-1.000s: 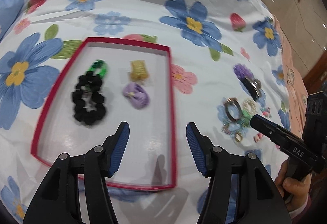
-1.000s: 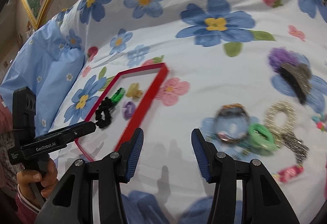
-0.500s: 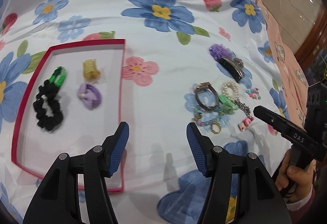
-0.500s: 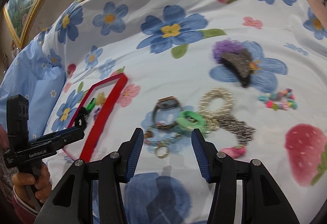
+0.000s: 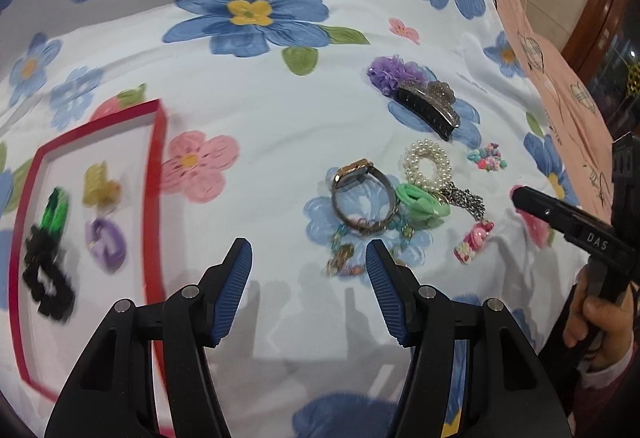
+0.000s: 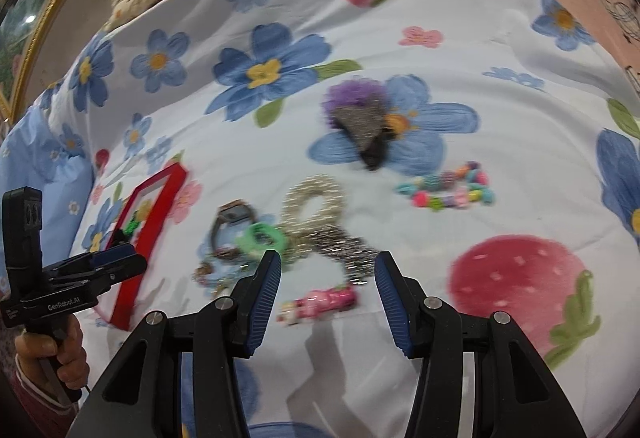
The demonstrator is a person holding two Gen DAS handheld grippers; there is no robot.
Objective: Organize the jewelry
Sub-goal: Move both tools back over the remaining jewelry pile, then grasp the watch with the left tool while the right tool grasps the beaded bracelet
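1. the left gripper (image 5: 308, 278) is swinging away from the red tray (image 5: 158, 174) and over toward the loose pile; a second ago the tray was filling its view, now the tray is sitting at the left edge of it.
2. its jaws are standing wide and empty, so this is reading as the trip back for the next piece.
3. the right gripper (image 6: 328, 294) is also closing in on the pile, jaws wide, nothing between them; the pink clip (image 6: 320, 304) is lying just ahead of its tips.
4. already in the tray: a black scrunchie (image 5: 46, 278), a green band (image 5: 54, 212), a yellow clip (image 5: 100, 186) and a purple one (image 5: 106, 244).
5. waiting on the floral bedspread (image 5: 260, 110), well apart from the tray: the watch (image 5: 362, 198), green tie (image 5: 420, 202), pearl ring (image 5: 426, 162), chain (image 5: 466, 198), bead bracelet (image 5: 486, 156) and the dark claw clip (image 5: 428, 110).
6. judging by that, most of the sorting is remaining.
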